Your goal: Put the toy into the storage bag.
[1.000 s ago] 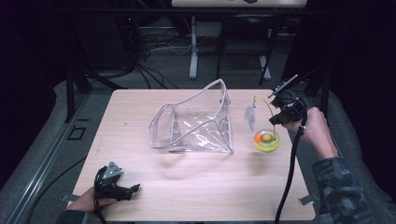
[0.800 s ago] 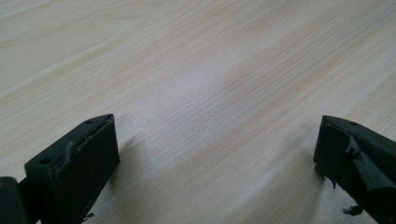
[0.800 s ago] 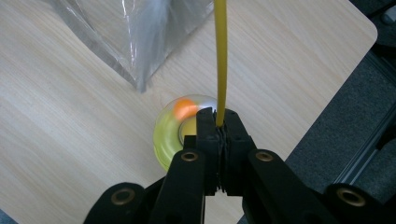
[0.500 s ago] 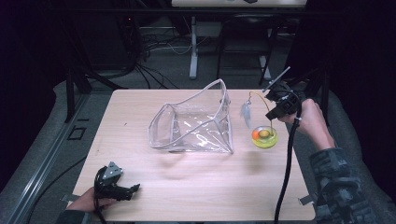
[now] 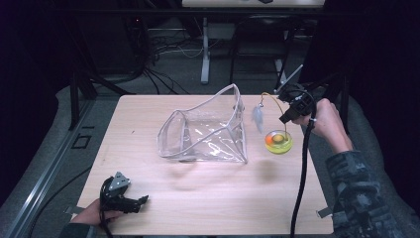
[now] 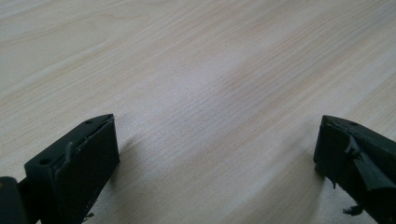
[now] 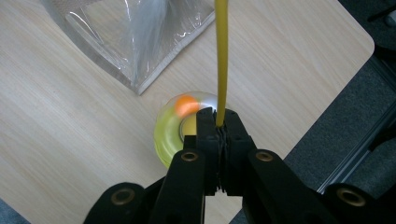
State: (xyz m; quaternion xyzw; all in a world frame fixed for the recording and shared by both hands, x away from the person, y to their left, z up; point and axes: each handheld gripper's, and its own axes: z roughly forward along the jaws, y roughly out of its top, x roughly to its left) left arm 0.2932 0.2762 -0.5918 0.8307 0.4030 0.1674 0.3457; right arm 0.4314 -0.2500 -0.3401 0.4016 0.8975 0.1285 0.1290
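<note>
High view: the right claw (image 5: 286, 115) near the tabletop's (image 5: 208, 198) right edge pinches a yellow wire (image 5: 278, 103); a feather (image 5: 258, 118) dangles from it beside the clear bag (image 5: 208, 134); the round toy base (image 5: 278, 142) sits just below.
High view, near-left corner: the left claw (image 5: 141, 201) lies low.
Left claw view: jaws spread wide over bare tabletop (image 6: 196, 70), grasping nothing.
Right claw view: the right claw (image 7: 218, 122) is clenched on the yellow wire (image 7: 220, 56), above the round toy base (image 7: 175, 126).
</note>
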